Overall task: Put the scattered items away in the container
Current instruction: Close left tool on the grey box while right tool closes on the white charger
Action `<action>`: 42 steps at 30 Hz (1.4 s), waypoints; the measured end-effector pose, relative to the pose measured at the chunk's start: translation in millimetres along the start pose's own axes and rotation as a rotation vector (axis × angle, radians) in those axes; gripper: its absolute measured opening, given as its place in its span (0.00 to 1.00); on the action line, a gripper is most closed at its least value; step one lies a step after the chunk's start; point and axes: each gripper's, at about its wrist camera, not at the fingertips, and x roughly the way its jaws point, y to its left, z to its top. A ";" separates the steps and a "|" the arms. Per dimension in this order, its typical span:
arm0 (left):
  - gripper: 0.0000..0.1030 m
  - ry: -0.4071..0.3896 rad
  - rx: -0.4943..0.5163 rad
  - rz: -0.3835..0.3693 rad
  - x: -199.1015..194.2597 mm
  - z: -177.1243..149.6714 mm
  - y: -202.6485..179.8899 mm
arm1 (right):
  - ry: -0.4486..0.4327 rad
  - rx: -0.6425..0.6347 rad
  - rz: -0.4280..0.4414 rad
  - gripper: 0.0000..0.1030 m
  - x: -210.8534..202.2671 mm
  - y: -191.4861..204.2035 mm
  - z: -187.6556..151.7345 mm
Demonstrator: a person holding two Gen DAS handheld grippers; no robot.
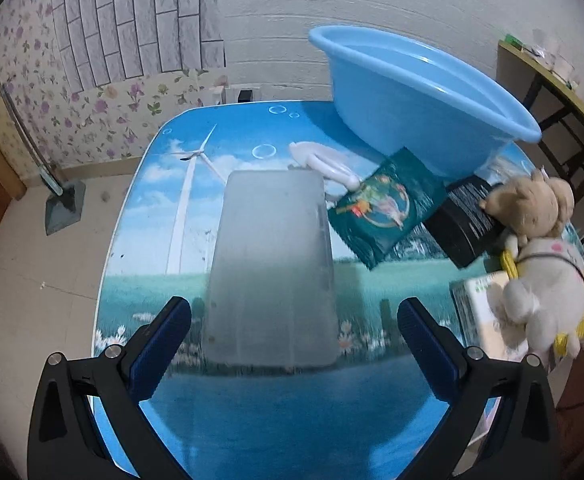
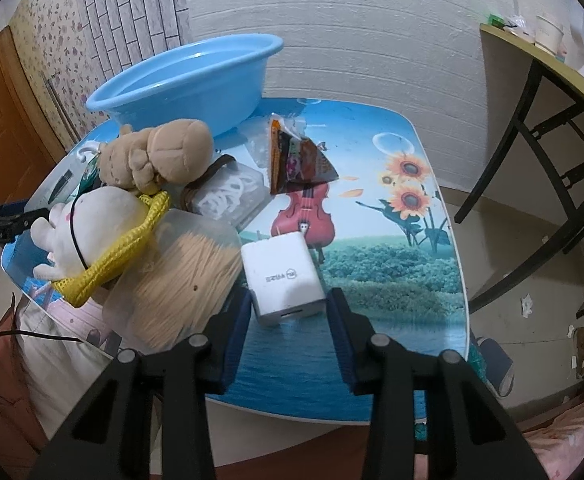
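The blue basin [image 1: 412, 92] [image 2: 179, 80] stands at the table's far side. My left gripper [image 1: 294, 308] is open and wide. The near end of a frosted translucent case [image 1: 269, 264] lies flat between its fingers, with gaps on both sides. My right gripper [image 2: 289, 300] has both pads against the sides of a white charger [image 2: 281, 272] that rests on the table. Beside the charger lies a clear tub of wooden sticks [image 2: 187, 280]. A brown plush [image 2: 159, 156] [image 1: 532, 208] sits on a white plush [image 2: 95, 224] [image 1: 548, 280] in yellow netting.
A green packet [image 1: 388, 208], a black jar [image 1: 464, 220] and a white hook [image 1: 328, 160] lie near the basin. A snack packet [image 2: 300, 160] and a clear box of white pieces [image 2: 231, 192] sit mid-table. The printed table [image 2: 412, 320] ends close by. A black-legged desk [image 2: 532, 80] stands at the right.
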 end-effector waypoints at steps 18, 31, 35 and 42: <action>1.00 -0.006 0.000 0.063 27.4 8.0 0.1 | -0.014 0.002 0.006 0.38 10.7 -3.0 10.9; 0.96 -0.035 0.005 0.063 24.6 3.2 5.8 | -0.009 0.019 0.026 0.40 23.5 -7.6 18.2; 0.59 -0.077 0.006 0.070 16.4 -0.6 4.5 | -0.012 0.016 0.025 0.40 23.7 -7.5 17.9; 0.59 -0.076 0.007 0.065 10.9 -4.6 1.5 | -0.019 0.006 0.028 0.39 25.8 -7.9 18.2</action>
